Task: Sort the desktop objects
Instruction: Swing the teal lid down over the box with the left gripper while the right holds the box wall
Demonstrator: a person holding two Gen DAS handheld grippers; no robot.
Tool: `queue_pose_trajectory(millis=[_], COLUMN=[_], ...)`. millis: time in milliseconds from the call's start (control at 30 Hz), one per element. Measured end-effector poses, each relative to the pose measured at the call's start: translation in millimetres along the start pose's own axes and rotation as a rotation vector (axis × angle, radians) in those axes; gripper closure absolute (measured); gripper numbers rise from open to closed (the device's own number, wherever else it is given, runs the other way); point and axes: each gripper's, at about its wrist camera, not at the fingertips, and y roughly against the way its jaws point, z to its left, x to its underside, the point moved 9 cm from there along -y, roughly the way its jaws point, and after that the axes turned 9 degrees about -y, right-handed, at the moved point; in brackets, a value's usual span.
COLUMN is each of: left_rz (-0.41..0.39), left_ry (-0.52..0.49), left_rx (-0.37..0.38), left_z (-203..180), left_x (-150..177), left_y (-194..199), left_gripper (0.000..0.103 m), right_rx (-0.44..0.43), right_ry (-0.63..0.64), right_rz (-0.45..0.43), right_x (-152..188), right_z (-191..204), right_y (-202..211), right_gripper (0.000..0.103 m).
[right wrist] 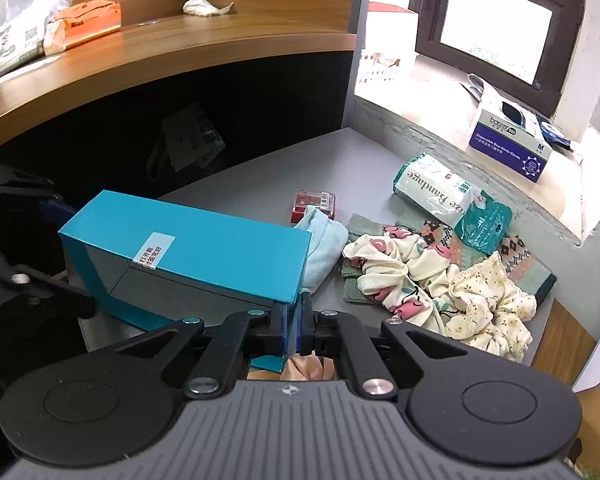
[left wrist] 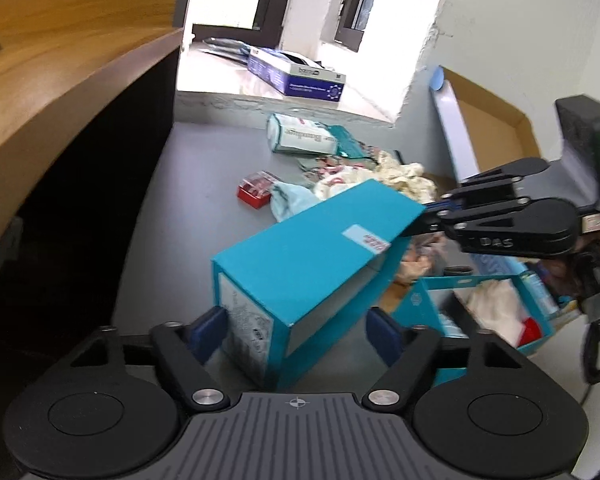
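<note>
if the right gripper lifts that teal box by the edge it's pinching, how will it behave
The teal box looks like stiff cardboard, so it should probably hold its shape. The right gripper pinches only one thin edge, so it may swing or twist. Its open underside looks hollow, suggesting it is light.

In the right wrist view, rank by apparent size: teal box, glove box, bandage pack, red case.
1. teal box, though it is nearest the camera, which inflates it.
2. bandage pack and glove box look alike; unranked.
3. red case, partly hidden by light blue cloth.
</note>
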Motion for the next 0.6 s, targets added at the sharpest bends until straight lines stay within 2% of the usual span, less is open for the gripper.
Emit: queue_pose_trajectory(millis=[67, 133, 233, 333, 467, 600], left_rz=[-0.005, -0.017, -0.033, -0.037, -0.067, -0.102], left_ry=[0.008, 0.022, -0.004, -0.004, -0.018, -0.034], left_rx=[-0.013, -0.023, -0.065, -0.068, -0.049, -0.025], left_z=[6, 13, 12, 9, 0, -10], left_x=[1, 1, 1, 0, -12, -26], left_y=[1, 1, 0, 0, 8, 18], left_gripper=[0.056, 0.067, 0.07, 0.071, 0.071, 0.071], right_rx=[0.006, 0.012, 0.022, 0.031, 0.045, 0.076], right_ry=[-0.01, -0.02, -0.036, -0.051, -0.068, -0.056], right_rz=[-0.01, -0.019, -0.033, -0.048, -0.072, -0.131], right_x=[-1, -1, -2, -3, -4, -7], right_z=[-2, -4, -7, -9, -13, -12], right_y=[1, 2, 4, 6, 11, 34], right_gripper=[0.097, 0.098, 0.098, 0.098, 0.099, 0.099])
